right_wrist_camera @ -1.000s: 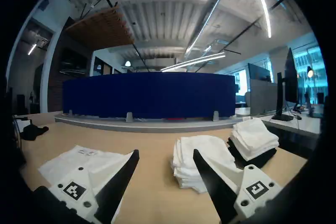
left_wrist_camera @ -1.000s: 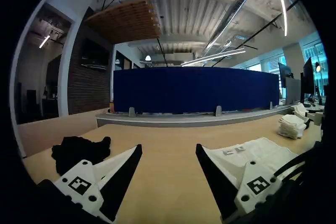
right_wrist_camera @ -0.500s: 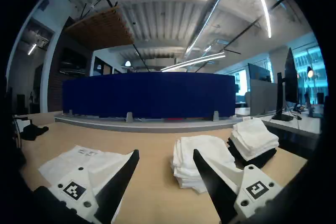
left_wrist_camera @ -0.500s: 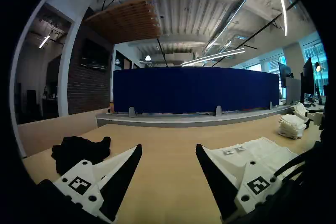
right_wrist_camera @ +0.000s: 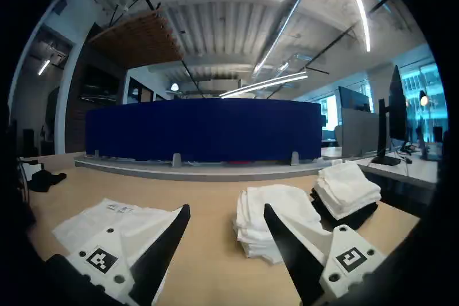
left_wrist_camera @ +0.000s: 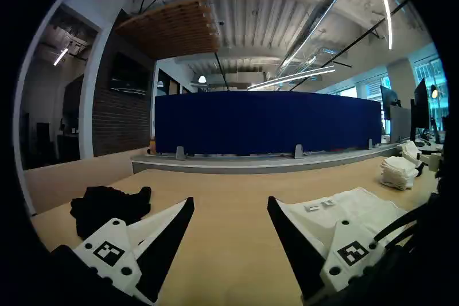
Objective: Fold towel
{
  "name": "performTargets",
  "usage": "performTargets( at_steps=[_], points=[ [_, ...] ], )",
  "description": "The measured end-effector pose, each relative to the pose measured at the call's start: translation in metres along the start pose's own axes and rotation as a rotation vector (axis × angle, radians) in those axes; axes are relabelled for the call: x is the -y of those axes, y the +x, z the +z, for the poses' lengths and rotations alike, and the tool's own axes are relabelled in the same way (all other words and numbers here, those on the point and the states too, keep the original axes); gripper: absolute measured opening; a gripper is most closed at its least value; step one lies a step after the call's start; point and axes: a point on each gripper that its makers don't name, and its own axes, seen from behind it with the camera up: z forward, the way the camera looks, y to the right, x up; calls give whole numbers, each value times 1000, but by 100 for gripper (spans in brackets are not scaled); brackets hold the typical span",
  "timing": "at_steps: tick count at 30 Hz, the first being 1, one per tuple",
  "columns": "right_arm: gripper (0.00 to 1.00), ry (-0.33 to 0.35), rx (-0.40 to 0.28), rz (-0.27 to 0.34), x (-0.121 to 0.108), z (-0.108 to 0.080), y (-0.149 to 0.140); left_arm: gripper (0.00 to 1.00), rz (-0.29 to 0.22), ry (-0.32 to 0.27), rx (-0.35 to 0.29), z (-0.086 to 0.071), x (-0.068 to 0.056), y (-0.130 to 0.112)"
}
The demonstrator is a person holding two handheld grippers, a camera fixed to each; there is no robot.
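The flat white towel (left_wrist_camera: 358,205) (right_wrist_camera: 109,217) lay on the table (left_wrist_camera: 229,243) between the two grippers, just right of the left gripper (left_wrist_camera: 229,200) and just left of the right gripper (right_wrist_camera: 226,207), about equally near both. Each gripper was wide open and held nothing.

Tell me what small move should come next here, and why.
Probably bring the left gripper rightward to the near edge of the flat white towel. Both it and the right gripper are open and hold nothing. The towel lies unfolded on the table between them, and folded stacks already sit further right.
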Motion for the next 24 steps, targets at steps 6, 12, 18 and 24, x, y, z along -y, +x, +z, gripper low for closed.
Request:
performTargets(
  at_steps=[6, 12, 18, 24],
  points=[
    [100, 0, 0, 0, 0, 0, 0, 95, 0, 0, 0, 0, 0, 0],
    [100, 0, 0, -1, -1, 1, 0, 95, -1, 0, 0, 1, 0, 0],
    [100, 0, 0, -1, -1, 1, 1, 95, 0, 0, 0, 0, 0, -1],
    [100, 0, 0, -1, -1, 1, 0, 95, 0, 0, 0, 1, 0, 0]
  ],
)
